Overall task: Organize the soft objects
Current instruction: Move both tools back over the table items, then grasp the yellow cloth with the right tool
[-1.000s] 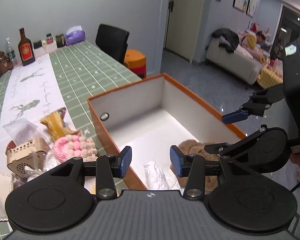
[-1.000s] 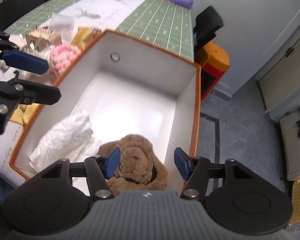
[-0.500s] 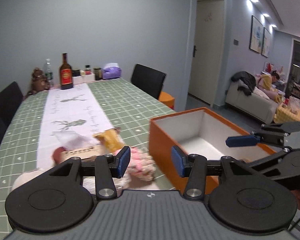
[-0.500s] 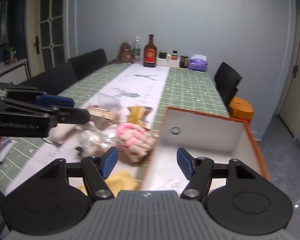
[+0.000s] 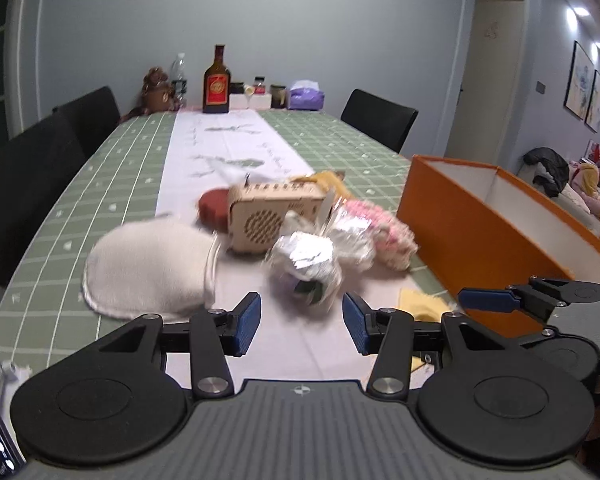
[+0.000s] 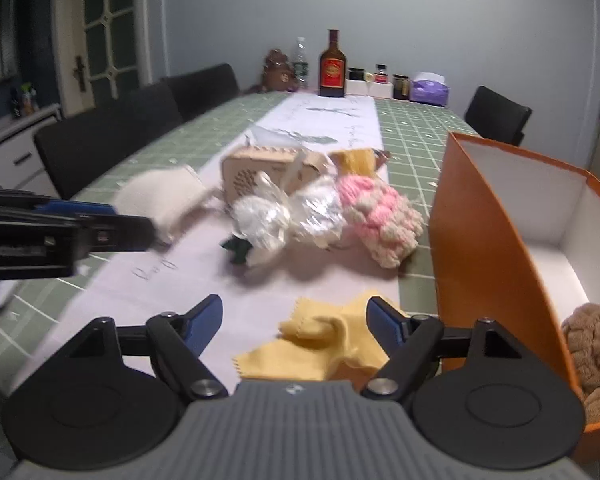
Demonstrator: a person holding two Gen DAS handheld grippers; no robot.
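Note:
An orange box (image 5: 456, 216) (image 6: 488, 240) stands at the table's right, with a brown plush (image 6: 596, 344) inside. On the white runner lie a white cloth pad (image 5: 148, 268) (image 6: 160, 196), a clear wrapped bundle (image 5: 308, 260) (image 6: 268, 220), a pink-and-cream knitted toy (image 5: 388, 232) (image 6: 380, 216) and a yellow cloth (image 6: 320, 340) (image 5: 420, 300). My left gripper (image 5: 302, 322) is open and empty, just short of the wrapped bundle. My right gripper (image 6: 294, 322) is open and empty above the yellow cloth.
A perforated wooden box (image 5: 268, 216) (image 6: 260, 168) and a dark red round object (image 5: 214, 206) lie behind the soft things. A bottle (image 5: 216, 80), jars and a purple tissue box (image 5: 306, 98) stand at the far end. Black chairs (image 5: 32, 176) line both sides.
Both grippers have pulled back from over the orange box and swung left and down toward the pile on the runner. Both stay open and empty.

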